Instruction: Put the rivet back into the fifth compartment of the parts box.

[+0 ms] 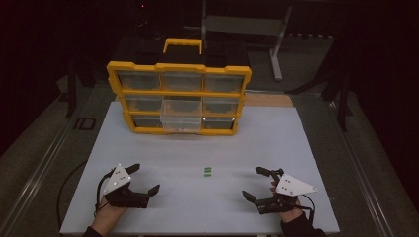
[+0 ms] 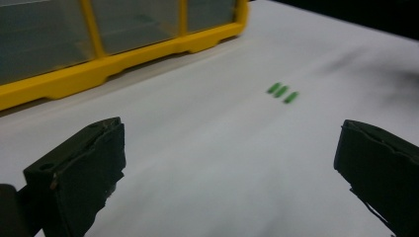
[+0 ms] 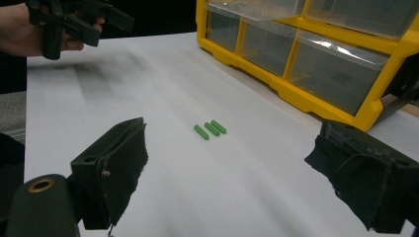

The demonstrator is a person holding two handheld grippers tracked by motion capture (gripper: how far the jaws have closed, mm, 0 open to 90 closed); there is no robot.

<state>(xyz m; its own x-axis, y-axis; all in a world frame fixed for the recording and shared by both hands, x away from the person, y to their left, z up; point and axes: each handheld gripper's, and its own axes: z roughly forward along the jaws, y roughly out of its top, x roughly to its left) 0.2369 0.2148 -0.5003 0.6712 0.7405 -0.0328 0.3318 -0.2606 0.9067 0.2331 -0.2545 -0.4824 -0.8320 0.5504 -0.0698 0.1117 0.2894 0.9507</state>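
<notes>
Both pairs of tongs sit at the near edge of the white bench [image 1: 148,148], one on each side of the three green sticks [image 1: 208,171], which serve as the landmark. Left of the sticks and nearer the person, the left tongs [image 1: 146,179] rest in a hand [image 1: 106,212] with their jaws spread wide and nothing between them; in the left gripper view the two black jaws frame bare bench with the sticks ahead and to the right. Right of the sticks, also nearer the person, the right tongs [image 1: 253,183] are likewise gaping and empty. Both point inward toward the sticks, which reads as a ready pose: jaws parted in advance so that either side could close on a stick without further setup.

Lying side by side, close to touching, the green sticks rest flat on the bench roughly midway between the two tongs and well apart from both. Set out in the open middle, they are easy to reach from either hand.

Beyond the sticks, at the far part of the bench, stands a yellow drawer cabinet [image 1: 179,93] with clear drawers in three rows. One drawer [image 1: 181,122] in the bottom row, straight behind the sticks, juts forward, probably pulled out to receive them.
</notes>
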